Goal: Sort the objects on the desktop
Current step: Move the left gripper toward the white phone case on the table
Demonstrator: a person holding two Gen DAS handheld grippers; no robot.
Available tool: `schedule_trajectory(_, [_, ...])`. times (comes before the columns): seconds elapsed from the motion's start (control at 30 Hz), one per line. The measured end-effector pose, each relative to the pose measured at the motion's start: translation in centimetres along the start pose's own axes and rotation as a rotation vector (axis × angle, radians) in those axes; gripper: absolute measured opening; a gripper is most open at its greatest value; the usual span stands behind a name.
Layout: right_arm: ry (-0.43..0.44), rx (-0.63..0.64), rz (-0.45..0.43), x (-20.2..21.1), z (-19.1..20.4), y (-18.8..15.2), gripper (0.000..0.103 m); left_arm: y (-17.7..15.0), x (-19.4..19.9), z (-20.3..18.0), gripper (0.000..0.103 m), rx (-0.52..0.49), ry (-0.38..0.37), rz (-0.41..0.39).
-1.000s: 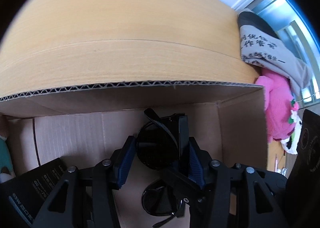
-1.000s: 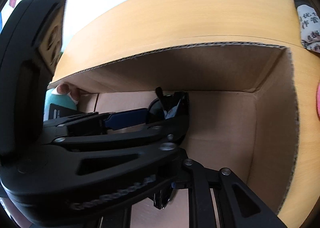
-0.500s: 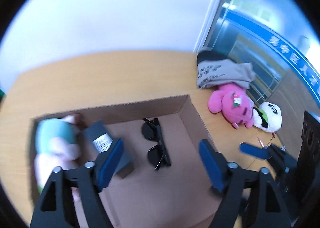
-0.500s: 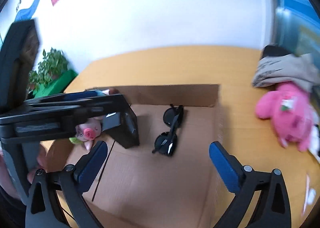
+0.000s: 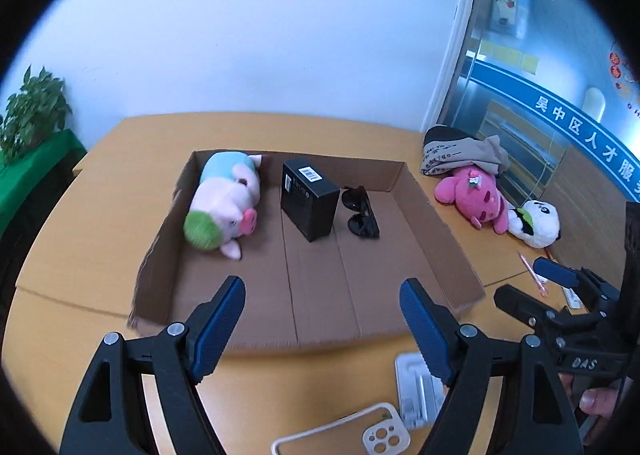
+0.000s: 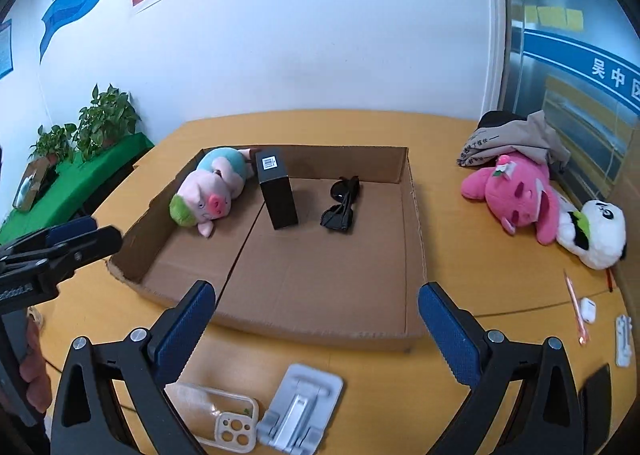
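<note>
A shallow cardboard box (image 5: pixel 436 215) (image 6: pixel 412 215) lies on the wooden table. In it are a pink pig plush (image 5: pixel 226 201) (image 6: pixel 208 191), an upright black box (image 5: pixel 308 201) (image 6: pixel 276 189) and folded black sunglasses (image 5: pixel 362 211) (image 6: pixel 340 203). My left gripper (image 5: pixel 322 325) is open and empty, above the box's near edge. My right gripper (image 6: pixel 316 329) is open and empty, also at the near edge. Each gripper shows at the side of the other's view.
A phone case (image 6: pixel 228 419) and a grey phone stand (image 6: pixel 300 411) lie near me. At the right are a pink plush (image 6: pixel 516 195), a panda plush (image 6: pixel 596 235), folded clothing (image 6: pixel 516 139), a pen (image 6: pixel 576 307) and an earbud case (image 6: pixel 588 309). Plants (image 6: pixel 104 123) stand far left.
My left gripper let go of the sunglasses inside the box. Both grippers have drawn back up and out of the box, toward the near edge, jaws wide open.
</note>
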State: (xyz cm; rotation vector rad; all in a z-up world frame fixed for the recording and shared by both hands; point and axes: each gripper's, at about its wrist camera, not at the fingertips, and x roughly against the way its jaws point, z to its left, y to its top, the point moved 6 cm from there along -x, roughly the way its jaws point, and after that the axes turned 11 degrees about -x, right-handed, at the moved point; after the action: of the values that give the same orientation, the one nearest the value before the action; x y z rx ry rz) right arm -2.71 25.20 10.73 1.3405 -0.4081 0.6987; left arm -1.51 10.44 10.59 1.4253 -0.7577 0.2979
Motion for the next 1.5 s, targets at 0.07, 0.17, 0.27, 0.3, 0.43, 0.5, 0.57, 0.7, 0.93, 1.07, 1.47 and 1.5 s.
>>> schedule_trajectory(0.07, [0.002, 0.0, -0.012, 0.7, 0.4, -0.3, 0.103, -0.4, 1.2, 0.1, 0.08, 0.001, 0.008, -0.01])
schedule_trajectory(0.17, [0.004, 0.009, -0.017, 1.7, 0.9, -0.7, 0.103, -0.5, 2.5, 0.6, 0.08, 0.013, 0.017, -0.031])
schedule_trajectory(0.27, [0.005, 0.027, -0.028, 2.6, 1.4, -1.0, 0.103, -0.3, 3.3, 0.6, 0.08, 0.025, 0.007, -0.043])
schedule_trajectory(0.3, [0.009, 0.034, -0.027, 2.8, 1.6, -1.2, 0.103, -0.2, 3.5, 0.6, 0.08, 0.023, 0.005, -0.045])
schedule_trajectory(0.43, [0.01, 0.051, -0.014, 3.0, 1.9, -2.0, 0.103, 0.3, 4.1, -0.6, 0.08, -0.015, -0.011, -0.036])
schedule_trajectory(0.5, [0.03, 0.049, 0.012, 2.8, 2.0, -2.6, 0.103, -0.2, 4.2, -1.5, 0.08, -0.045, -0.022, -0.01])
schedule_trajectory(0.57, [0.051, 0.054, 0.037, 2.6, 2.0, -3.3, 0.103, -1.4, 4.1, -2.3, 0.08, -0.061, -0.051, 0.028])
schedule_trajectory(0.7, [0.067, 0.08, 0.068, 2.3, 2.0, -5.2, 0.103, -5.0, 3.9, -2.4, 0.08, -0.054, -0.069, 0.103])
schedule_trajectory(0.93, [0.053, 0.065, 0.055, 2.6, 1.2, -5.5, 0.103, -8.6, 6.3, -0.7, 0.08, 0.017, -0.051, 0.091])
schedule_trajectory(1.07, [0.057, 0.049, 0.038, 3.0, 1.0, -4.9, 0.103, -7.3, 8.4, -0.5, 0.08, 0.009, -0.026, 0.006])
schedule_trajectory(1.47, [0.167, 0.146, 0.247, 0.7, 3.0, -11.8, 0.103, -13.4, 6.4, -0.3, 0.08, 0.068, -0.085, 0.208])
schedule_trajectory(1.5, [0.184, 0.154, 0.285, 0.1, 3.5, -13.0, 0.103, -14.3, 5.8, -0.3, 0.08, 0.076, -0.083, 0.239])
